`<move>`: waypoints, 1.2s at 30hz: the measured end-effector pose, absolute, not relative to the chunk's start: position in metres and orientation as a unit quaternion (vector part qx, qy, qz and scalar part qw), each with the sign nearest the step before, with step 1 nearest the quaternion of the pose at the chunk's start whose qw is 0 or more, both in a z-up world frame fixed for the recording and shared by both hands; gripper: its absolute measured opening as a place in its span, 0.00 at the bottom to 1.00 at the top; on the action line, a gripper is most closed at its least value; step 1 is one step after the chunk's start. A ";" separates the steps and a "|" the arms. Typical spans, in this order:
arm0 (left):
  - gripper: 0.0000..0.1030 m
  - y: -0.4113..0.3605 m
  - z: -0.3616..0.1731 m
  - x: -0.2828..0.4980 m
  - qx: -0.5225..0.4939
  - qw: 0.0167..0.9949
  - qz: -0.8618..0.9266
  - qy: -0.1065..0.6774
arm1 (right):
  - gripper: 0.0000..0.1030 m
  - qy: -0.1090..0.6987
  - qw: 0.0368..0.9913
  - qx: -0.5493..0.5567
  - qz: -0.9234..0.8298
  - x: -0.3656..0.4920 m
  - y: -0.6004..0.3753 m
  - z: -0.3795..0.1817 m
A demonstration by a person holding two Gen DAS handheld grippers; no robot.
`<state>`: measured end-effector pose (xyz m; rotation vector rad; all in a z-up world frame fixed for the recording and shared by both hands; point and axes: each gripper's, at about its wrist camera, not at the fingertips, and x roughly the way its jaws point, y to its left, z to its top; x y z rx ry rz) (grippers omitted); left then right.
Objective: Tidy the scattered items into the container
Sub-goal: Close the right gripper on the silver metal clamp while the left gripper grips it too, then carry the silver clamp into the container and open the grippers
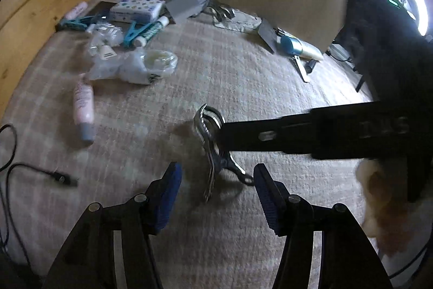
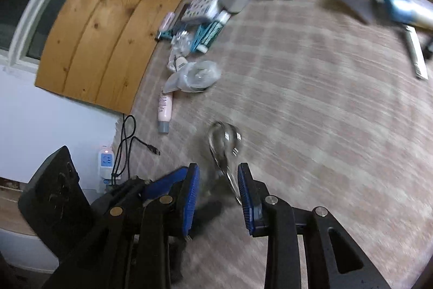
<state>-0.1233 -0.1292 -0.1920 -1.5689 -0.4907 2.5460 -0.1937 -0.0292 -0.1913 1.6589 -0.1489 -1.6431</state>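
Note:
A bundle of metal clips (image 1: 212, 145) stands upright just above the checked blanket (image 1: 243, 77). My right gripper (image 2: 217, 180) is shut on the metal clips (image 2: 226, 145), which run back along its right pad. In the left wrist view the right gripper's finger (image 1: 270, 133) comes in from the right across the bundle. My left gripper (image 1: 216, 175) is open, its blue pads either side of the clips' lower end without touching. A blue-padded finger (image 2: 165, 182) of the left gripper shows beside the right one. No container is in view.
A pink bottle (image 1: 84, 104), plastic bags (image 1: 130, 67), teal pegs (image 1: 135, 34) and a tissue pack (image 1: 138, 7) lie far left. A blue-white tube (image 1: 300, 46) lies far right. A cable plug (image 1: 58, 178) is at the left edge, by a wooden board (image 2: 94, 31) and power strip (image 2: 105, 161).

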 end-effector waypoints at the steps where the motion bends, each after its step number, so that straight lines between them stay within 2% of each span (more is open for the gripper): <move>1: 0.58 -0.130 -0.194 -0.127 -0.517 0.063 0.838 -0.161 | 0.27 -0.055 0.386 0.657 -0.646 -0.195 -0.033 -0.195; 5: 0.56 -0.126 -0.201 -0.136 -0.518 0.088 0.835 -0.164 | 0.27 -0.049 0.369 0.674 -0.639 -0.198 -0.044 -0.212; 6: 0.52 -0.123 -0.202 -0.138 -0.518 0.096 0.833 -0.168 | 0.27 -0.056 0.372 0.674 -0.636 -0.198 -0.044 -0.215; 11: 0.51 -0.117 -0.199 -0.138 -0.513 0.115 0.833 -0.174 | 0.25 -0.055 0.361 0.671 -0.645 -0.194 -0.042 -0.215; 21: 0.51 -0.077 -0.162 -0.131 -0.487 0.149 0.845 -0.164 | 0.25 -0.069 0.355 0.647 -0.671 -0.189 -0.003 -0.180; 27: 0.51 -0.022 -0.131 -0.132 -0.471 0.189 0.849 -0.147 | 0.25 -0.093 0.338 0.624 -0.699 -0.186 0.056 -0.146; 36: 0.51 0.109 -0.102 -0.131 -0.457 0.273 0.839 -0.111 | 0.25 -0.131 0.281 0.593 -0.743 -0.172 0.185 -0.110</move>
